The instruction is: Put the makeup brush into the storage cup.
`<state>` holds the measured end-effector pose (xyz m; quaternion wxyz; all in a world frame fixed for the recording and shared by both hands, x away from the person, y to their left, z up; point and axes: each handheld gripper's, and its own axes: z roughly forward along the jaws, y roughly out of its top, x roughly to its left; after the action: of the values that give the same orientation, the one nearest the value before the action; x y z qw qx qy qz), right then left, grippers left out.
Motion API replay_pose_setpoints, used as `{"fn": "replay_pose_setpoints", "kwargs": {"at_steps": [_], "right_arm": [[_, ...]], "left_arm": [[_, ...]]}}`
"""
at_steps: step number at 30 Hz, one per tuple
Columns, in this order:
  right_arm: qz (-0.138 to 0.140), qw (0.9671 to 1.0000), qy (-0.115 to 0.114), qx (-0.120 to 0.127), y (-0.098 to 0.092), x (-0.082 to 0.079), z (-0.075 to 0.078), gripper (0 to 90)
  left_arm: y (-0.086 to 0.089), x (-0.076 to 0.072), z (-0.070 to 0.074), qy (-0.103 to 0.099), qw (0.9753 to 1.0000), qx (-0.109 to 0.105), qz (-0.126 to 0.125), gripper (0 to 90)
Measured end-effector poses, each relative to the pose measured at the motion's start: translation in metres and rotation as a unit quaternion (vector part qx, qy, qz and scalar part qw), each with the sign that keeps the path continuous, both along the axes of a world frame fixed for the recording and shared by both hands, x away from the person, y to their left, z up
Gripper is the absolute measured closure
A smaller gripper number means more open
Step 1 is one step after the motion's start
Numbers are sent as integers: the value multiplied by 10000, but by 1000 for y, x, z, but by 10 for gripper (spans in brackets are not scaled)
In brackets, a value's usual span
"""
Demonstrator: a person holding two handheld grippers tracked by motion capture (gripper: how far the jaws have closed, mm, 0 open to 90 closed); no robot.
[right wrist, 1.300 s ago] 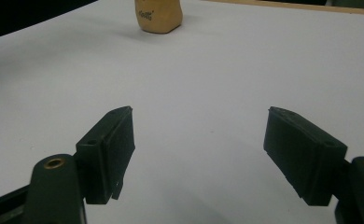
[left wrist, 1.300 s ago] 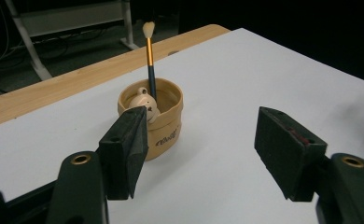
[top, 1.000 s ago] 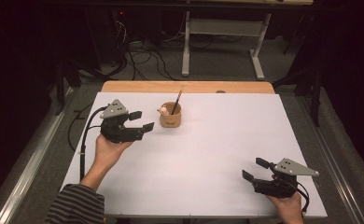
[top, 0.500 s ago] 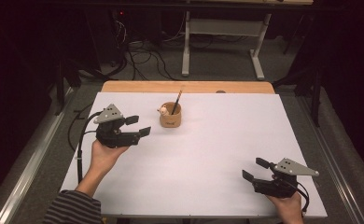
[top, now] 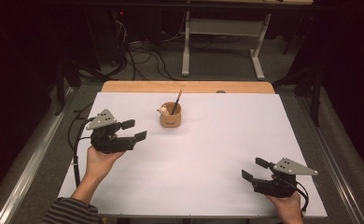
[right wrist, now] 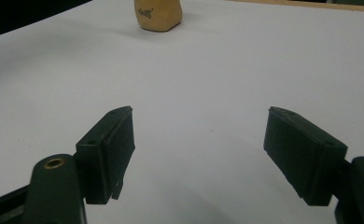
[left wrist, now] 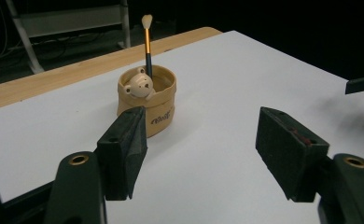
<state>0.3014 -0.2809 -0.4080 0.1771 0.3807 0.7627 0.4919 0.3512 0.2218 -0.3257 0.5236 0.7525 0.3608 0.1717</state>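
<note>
While both grippers' fingers gape wide, the cup [top: 171,115] holds a brush [left wrist: 147,39] and bear figure [left wrist: 139,84].

White tabletop [top: 208,154], bare wooden strip [top: 189,87] at its far edge, cables [top: 138,56] on the floor beyond.

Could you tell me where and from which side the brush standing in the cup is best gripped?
Probably the bare handle above the rim. The brush stands bristles up in the cup, leaning towards the far side, with the bear figure at the near rim. Come from above with the open left gripper, the nearer one, its jaws either side of the thin handle, clear of the bear.
</note>
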Motion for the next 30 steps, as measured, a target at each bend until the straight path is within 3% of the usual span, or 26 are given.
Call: {"fn": "replay_pose_setpoints", "kwargs": {"at_steps": [30], "right_arm": [[0, 10000, -14, 1, -1, 0, 0, 260]], "left_arm": [[13, -24, -5, 57, 9998, -197, -38, 342]]}}
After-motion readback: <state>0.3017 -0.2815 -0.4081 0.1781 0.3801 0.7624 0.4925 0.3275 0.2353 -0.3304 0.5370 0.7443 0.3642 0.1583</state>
